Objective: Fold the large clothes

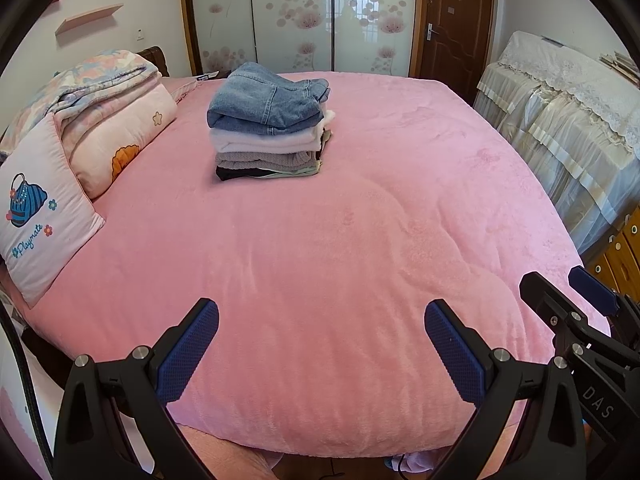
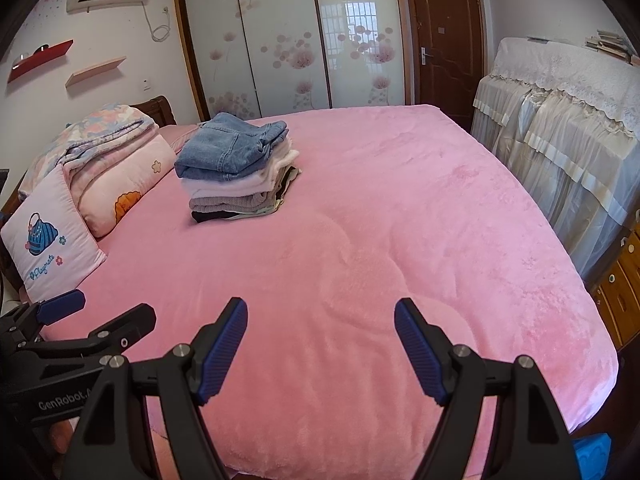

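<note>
hovering over the near edge of the bed, we hold the left gripper [image 1: 321, 320] with its two blue ribbed fingers [image 1: 188, 354] spread wide, nothing between them and no contact with the fabric below. the right gripper [image 2: 321, 318] sits just beside it, equally released, its blue pads [image 2: 420, 354] well apart and gripping nothing. each tool shows at the edge of the other's view, black-framed and angled inward.

beneath both lies the fluffy pink plush blanket [image 1: 340, 260], smoothed across the whole mattress with only soft ripples near the front.

farther out, left of the bed's middle and well apart from both tools, stands the stack of folded clothes [image 1: 270, 124]: a folded blue denim garment [image 2: 232, 148] on top, then a pale pink-white layer, a grey knit layer, and thin dark and light pieces at the bottom. the edges line up fairly neatly, though the denim bulges a little.

to the left of the stack we see a white embroidered pillow [image 1: 38, 216] and a rolled pink floral quilt [image 1: 108, 116] near the headboard. beyond the bed stand the flower-printed sliding wardrobe doors [image 2: 288, 36] and a brown wooden door [image 2: 444, 36].
</note>
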{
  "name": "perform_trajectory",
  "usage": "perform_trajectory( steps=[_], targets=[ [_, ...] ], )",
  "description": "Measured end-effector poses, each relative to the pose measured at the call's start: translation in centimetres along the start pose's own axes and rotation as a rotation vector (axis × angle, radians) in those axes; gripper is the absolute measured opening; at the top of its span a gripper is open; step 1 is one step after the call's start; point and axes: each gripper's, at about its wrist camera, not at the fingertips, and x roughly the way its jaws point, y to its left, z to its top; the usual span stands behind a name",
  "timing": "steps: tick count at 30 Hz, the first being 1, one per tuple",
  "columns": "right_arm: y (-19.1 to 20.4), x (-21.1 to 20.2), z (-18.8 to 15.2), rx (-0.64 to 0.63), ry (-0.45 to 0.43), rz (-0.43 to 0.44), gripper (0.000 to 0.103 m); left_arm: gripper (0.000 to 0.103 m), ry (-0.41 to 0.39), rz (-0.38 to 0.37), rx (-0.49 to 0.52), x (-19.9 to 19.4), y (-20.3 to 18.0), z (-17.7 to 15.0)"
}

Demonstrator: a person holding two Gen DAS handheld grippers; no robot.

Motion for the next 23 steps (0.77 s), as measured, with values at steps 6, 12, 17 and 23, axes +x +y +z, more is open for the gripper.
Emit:
perform_trajectory(
  steps=[6,12,17,23],
  targets=[
    [-0.16,-0.08,0.06,0.001,0.000,0.003,0.076,0.102,-0.004,0.003,0.004,-0.12,-0.18,-0.02],
    [-0.16,-0.06,0.06,0.001,-0.002,0.002,0.076,0.102,-0.010,0.007,0.007,-0.09,-0.33,-0.06],
    [-0.19,-0.02,0.06,0.000,0.001,0.002,0.076,0.102,0.001,0.003,0.001,0.09,-0.39,-0.10],
    [-0.16,-0.02,-0.13,0.005,0.004,-0.002,0.076,0.102,0.011,0.000,-0.005,0.26,-0.30,-0.07]
  ],
)
